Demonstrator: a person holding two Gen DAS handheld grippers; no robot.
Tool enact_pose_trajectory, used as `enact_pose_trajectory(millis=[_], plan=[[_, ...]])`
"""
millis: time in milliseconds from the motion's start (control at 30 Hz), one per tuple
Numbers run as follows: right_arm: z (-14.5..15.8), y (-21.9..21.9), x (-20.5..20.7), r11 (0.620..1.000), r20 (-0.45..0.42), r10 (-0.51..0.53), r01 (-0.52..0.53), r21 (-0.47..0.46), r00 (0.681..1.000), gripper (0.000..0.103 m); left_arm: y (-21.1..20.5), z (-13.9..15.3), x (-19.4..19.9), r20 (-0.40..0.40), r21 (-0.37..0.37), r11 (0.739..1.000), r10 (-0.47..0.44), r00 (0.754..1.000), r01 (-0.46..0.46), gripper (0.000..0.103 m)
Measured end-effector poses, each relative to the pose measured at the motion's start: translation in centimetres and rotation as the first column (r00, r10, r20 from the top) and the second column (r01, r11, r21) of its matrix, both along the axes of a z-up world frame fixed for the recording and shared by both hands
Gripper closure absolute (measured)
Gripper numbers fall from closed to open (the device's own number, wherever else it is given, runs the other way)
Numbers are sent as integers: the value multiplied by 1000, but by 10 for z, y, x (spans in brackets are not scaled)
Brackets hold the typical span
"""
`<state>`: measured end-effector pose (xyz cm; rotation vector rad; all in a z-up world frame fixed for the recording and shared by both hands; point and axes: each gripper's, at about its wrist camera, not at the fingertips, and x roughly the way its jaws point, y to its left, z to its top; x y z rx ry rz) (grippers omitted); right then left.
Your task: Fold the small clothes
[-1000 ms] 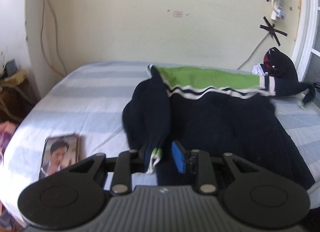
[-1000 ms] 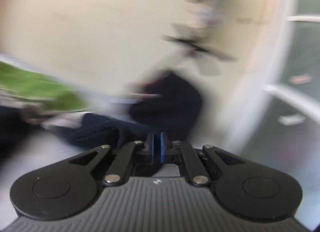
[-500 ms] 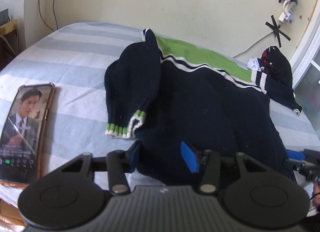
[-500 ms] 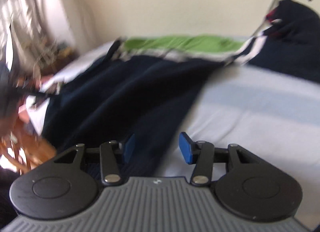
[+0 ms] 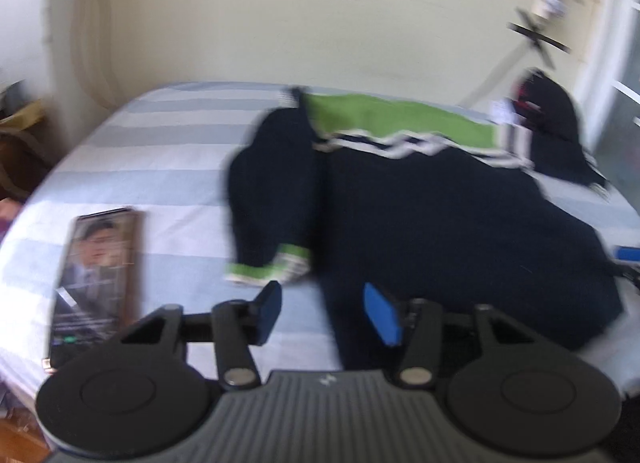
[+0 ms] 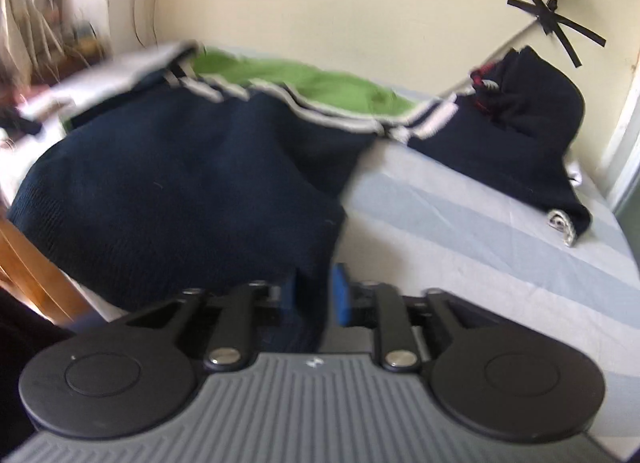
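Lying flat across the blue-and-white striped bed [image 6: 460,223], the navy knitted sweater with a green yoke and white stripes [image 5: 440,215] fills the centre of both views, hem toward the cameras, yoke at 12 o'clock against the cream wall.

Sleeve at 10 o'clock of the body [image 5: 272,191]: brought in alongside the torso, green-and-white cuff [image 5: 268,269] near the hem. Looks like the first fold, roughly done.

Sleeve at 2 o'clock [image 6: 520,131]: still thrown out toward the far corner, heaped against the wall, cuff lying on the sheet. Not folded.

Right gripper [image 6: 314,297]: jaws drawn in on the sweater's lower hem corner, dark knit pinched between the blue pads. In the left view the tip shows at 3 o'clock by that edge.

Left gripper [image 5: 320,313]: jaws spread wide, nothing between them, hovering just over the hem at 6 o'clock, near the folded cuff. Contact with cloth: cannot tell, view blurred.

Progress, as judged: early. One sleeve in; other sleeve and the body folds remain.

Outward: smartphone with a lit screen showing a man's face [image 5: 98,279] on the bed at 9 o'clock, well apart from the sweater. Black tape crosses [image 6: 556,19] on the wall at 1 o'clock.
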<state>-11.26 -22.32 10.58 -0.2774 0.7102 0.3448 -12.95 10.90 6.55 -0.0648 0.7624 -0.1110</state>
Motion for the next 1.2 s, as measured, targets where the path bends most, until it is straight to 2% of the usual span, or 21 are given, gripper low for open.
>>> enact_pose_trajectory(millis=[33,67,133,200,233,267,300,333,400,467,533,633,700,767,867,900,933,1033,1133,1167,1200], plan=[[3,0,3,1000,14,-17,17,2,1000,52,4,0,3,7,1,1000,29,1000,-29,51],[11,-1,5,999,31,-25,24,32,999,52,8,0,9,16,-2,999,41,999,-41,50],[25,-2,14,994,58,-27,20,104,998,46,8,-2,20,29,-1,1000,27,999,-27,42],[35,5,23,990,83,-25,13,143,996,40,3,-8,34,34,35,999,10,999,-11,42],[34,5,22,987,93,-16,1,158,995,39,-1,-13,40,24,60,998,7,1000,-8,49],[33,8,22,985,96,-6,-10,169,995,39,-5,-17,47,7,79,997,-6,1000,5,61],[35,12,19,983,92,7,-23,180,996,39,-6,-22,56,-19,85,996,-25,999,27,97],[36,16,23,981,87,21,-37,189,996,39,-4,-23,62,-41,77,997,-27,999,30,95],[40,29,30,978,82,47,-63,201,996,39,9,-16,68,-27,9,1000,-13,1000,13,96],[38,39,45,958,64,101,-114,262,993,39,23,5,64,29,-138,990,-12,1000,15,96],[46,55,63,905,17,191,-183,384,981,39,36,28,54,104,-279,959,-23,994,52,96],[53,87,97,809,-56,307,-230,541,950,39,37,57,37,211,-367,920,-63,976,138,95],[49,105,125,724,-137,358,-182,665,924,38,26,66,30,244,-347,919,-103,964,186,95],[37,119,153,642,-238,383,-72,763,892,36,10,67,31,241,-310,926,-142,960,215,95],[12,139,186,519,-373,449,104,849,812,35,-12,58,38,208,-285,923,-205,957,259,95],[6,147,192,493,-404,467,148,857,786,35,-20,55,42,196,-277,921,-224,955,273,95],[1,152,196,490,-422,473,167,856,774,35,-28,52,45,189,-267,920,-242,952,287,95],[5,162,197,558,-420,448,121,821,789,34,-44,47,53,184,-254,911,-283,941,324,95],[11,153,199,575,-409,457,89,814,790,34,-56,42,64,173,-259,895,-327,929,363,95],[11,155,201,584,-415,466,80,808,781,34,-59,40,66,172,-257,892,-337,926,372,94],[9,157,203,586,-422,481,76,806,768,41,-62,39,68,170,-254,891,-343,924,377,94]])
